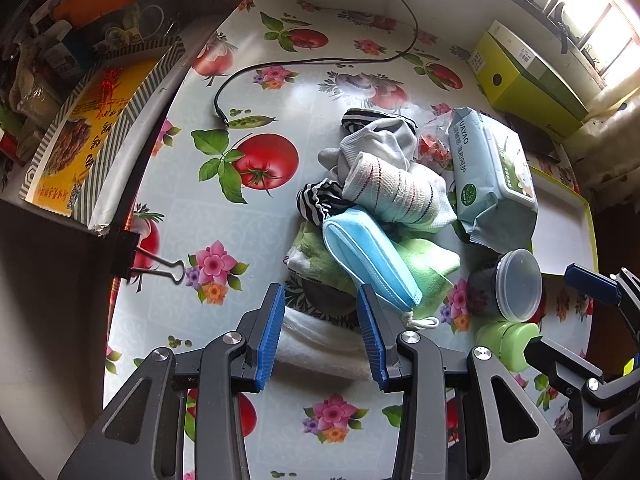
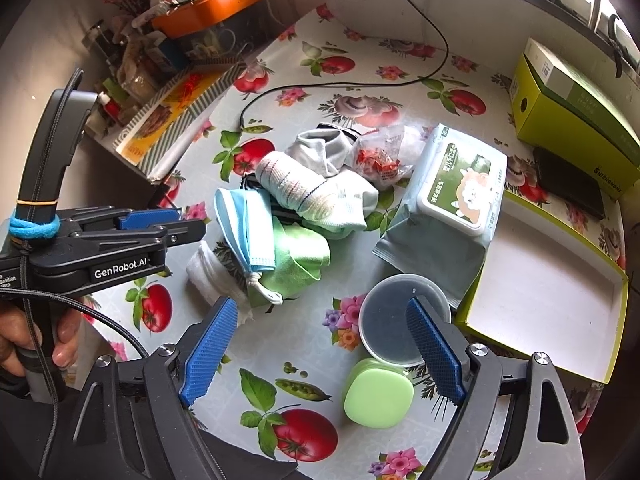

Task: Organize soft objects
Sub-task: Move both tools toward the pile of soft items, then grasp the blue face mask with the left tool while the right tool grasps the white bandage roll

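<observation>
Left claw [image 1: 322, 308] agape over white cloth [image 1: 320, 344] | right claw [image 2: 320, 344] wide, empty | soft pile [image 1: 384, 208] rumpled, heaped.

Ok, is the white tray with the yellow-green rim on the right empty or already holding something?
Empty. The white tray shows only its bare floor in the right wrist view; the soft pile sits outside it.

A lived-in home — flowered oilcloth table [image 1: 248, 80], cluttered shelf [image 2: 168, 40], window.

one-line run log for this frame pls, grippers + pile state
left gripper: open, over white towel | right gripper: open, empty, near green case | soft pile with blue mask: unsorted | tray: no soft items
</observation>
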A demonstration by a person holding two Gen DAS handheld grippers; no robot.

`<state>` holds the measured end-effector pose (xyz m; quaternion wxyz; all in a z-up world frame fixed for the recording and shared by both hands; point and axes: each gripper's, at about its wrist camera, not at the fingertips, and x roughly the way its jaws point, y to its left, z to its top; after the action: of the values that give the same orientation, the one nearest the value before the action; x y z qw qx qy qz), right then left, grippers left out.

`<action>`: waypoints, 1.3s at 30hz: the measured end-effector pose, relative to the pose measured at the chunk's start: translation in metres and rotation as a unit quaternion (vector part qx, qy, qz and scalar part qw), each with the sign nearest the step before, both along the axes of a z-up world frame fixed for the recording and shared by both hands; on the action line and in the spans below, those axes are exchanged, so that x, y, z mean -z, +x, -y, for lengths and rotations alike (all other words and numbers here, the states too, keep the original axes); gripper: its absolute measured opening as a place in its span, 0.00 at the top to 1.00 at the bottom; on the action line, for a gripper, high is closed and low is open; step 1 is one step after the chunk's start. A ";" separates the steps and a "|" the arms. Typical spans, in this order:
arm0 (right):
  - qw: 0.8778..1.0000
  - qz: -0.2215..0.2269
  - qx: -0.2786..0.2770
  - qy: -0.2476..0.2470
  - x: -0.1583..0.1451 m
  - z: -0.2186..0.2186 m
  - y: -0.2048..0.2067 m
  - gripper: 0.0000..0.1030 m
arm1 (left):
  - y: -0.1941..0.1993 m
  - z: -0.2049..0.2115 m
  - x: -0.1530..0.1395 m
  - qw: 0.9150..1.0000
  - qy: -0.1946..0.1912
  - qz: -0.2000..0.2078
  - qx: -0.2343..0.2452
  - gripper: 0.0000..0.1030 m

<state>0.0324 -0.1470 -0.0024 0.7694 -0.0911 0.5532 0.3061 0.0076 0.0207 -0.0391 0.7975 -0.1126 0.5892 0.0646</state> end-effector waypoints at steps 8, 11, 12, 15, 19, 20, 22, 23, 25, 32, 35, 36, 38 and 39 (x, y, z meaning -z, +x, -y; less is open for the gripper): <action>1.000 0.008 -0.002 0.000 -0.002 -0.003 0.001 0.15 | 0.001 -0.001 0.000 1.000 -0.006 -0.002 -0.005 0.62; 1.000 0.007 -0.002 0.001 -0.001 -0.003 0.000 0.15 | 0.002 -0.001 0.001 1.000 -0.008 -0.003 -0.007 0.62; 1.000 0.004 -0.002 0.003 -0.001 -0.003 0.001 0.15 | 0.002 -0.001 0.001 1.000 -0.008 -0.004 -0.007 0.62; 1.000 0.004 -0.003 0.003 -0.001 -0.004 0.002 0.15 | 0.003 -0.002 0.003 1.000 -0.011 -0.006 -0.008 0.62; 1.000 0.001 -0.003 0.003 0.000 -0.004 0.003 0.15 | 0.004 -0.001 0.006 1.000 -0.016 -0.009 -0.009 0.62; 1.000 0.001 -0.004 0.002 0.000 -0.005 0.002 0.15 | 0.004 -0.002 0.007 1.000 -0.020 -0.010 -0.011 0.62; 1.000 0.001 -0.004 0.002 0.001 -0.005 0.002 0.15 | 0.005 -0.002 0.008 0.999 -0.029 -0.010 -0.013 0.62; 1.000 0.001 -0.005 0.002 0.001 -0.005 0.002 0.15 | 0.006 -0.002 0.008 0.999 -0.035 -0.009 -0.013 0.62; 1.000 0.001 -0.005 0.002 0.001 -0.005 0.002 0.15 | 0.007 -0.002 0.009 0.999 -0.042 -0.010 -0.015 0.62; 1.000 0.000 -0.002 0.004 0.003 -0.005 0.004 0.15 | 0.013 -0.002 0.012 0.998 -0.062 -0.012 -0.021 0.62; 1.000 -0.003 0.000 0.006 0.004 -0.003 0.006 0.15 | 0.018 -0.001 0.017 0.997 -0.078 -0.018 -0.024 0.62; 1.000 -0.004 0.001 0.006 0.005 -0.002 0.007 0.15 | 0.020 -0.001 0.019 0.996 -0.081 -0.020 -0.024 0.62; 1.000 -0.006 0.002 0.007 0.006 0.000 0.008 0.15 | 0.023 0.000 0.025 0.995 -0.092 -0.027 -0.030 0.62; 1.000 -0.006 0.003 0.007 0.006 0.001 0.008 0.15 | 0.025 -0.001 0.027 0.994 -0.096 -0.030 -0.033 0.62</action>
<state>0.0407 -0.1476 -0.0088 0.7674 -0.0818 0.5562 0.3084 0.0326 0.0213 -0.0664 0.7622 -0.2061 0.6126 0.0369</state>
